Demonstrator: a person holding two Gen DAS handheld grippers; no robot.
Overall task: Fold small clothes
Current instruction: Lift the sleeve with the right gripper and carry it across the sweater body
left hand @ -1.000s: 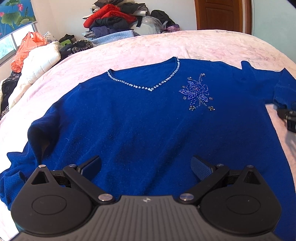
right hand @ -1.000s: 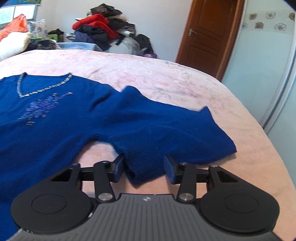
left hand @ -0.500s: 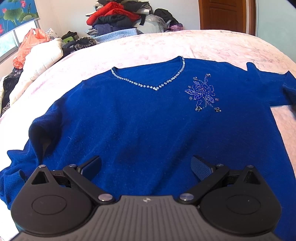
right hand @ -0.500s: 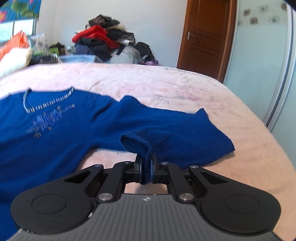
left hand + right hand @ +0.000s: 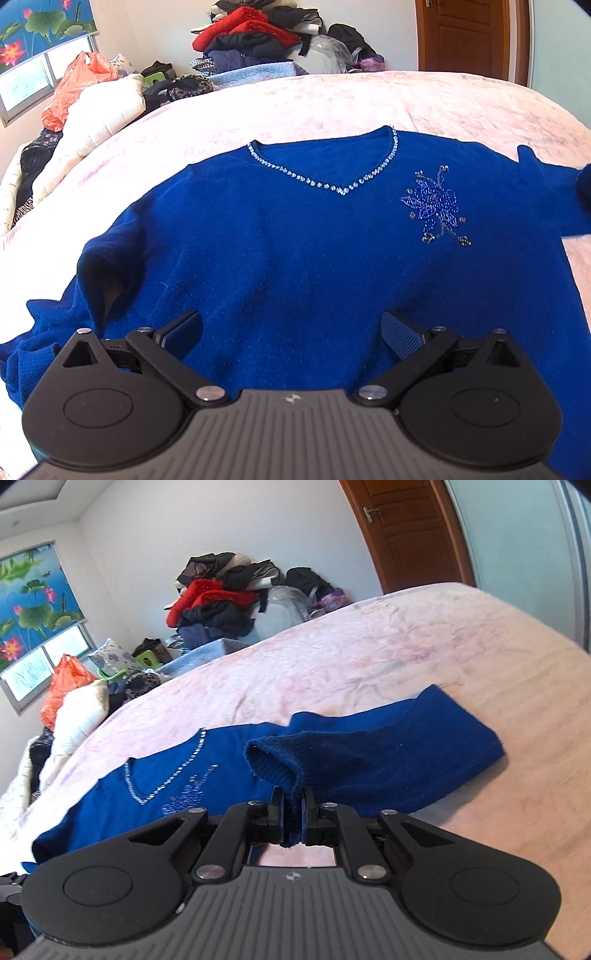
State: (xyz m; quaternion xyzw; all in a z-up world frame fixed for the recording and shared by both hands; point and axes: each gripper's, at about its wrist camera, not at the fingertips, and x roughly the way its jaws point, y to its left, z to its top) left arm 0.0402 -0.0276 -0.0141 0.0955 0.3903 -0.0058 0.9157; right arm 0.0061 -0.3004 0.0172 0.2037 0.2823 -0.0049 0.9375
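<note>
A blue V-neck sweater (image 5: 295, 251) with a beaded neckline and a beaded flower lies front up on the pink bed (image 5: 332, 99). My left gripper (image 5: 291, 328) is open and empty, hovering over the sweater's lower body. The left sleeve (image 5: 44, 332) is bunched at the bed's left edge. My right gripper (image 5: 293, 812) is shut on the cuff of the right sleeve (image 5: 369, 760) and holds it lifted off the bed, tilted toward the sweater body (image 5: 147, 794).
A pile of clothes (image 5: 258, 40) stands behind the bed, also in the right wrist view (image 5: 221, 598). A white quilt (image 5: 99, 114) and an orange bag (image 5: 77, 85) lie at the left. A wooden door (image 5: 469, 37) is at the back right.
My right gripper closed on the right sleeve cuff, then lifted it and swung it left toward the sweater body. The left gripper stayed open and barely moved.
</note>
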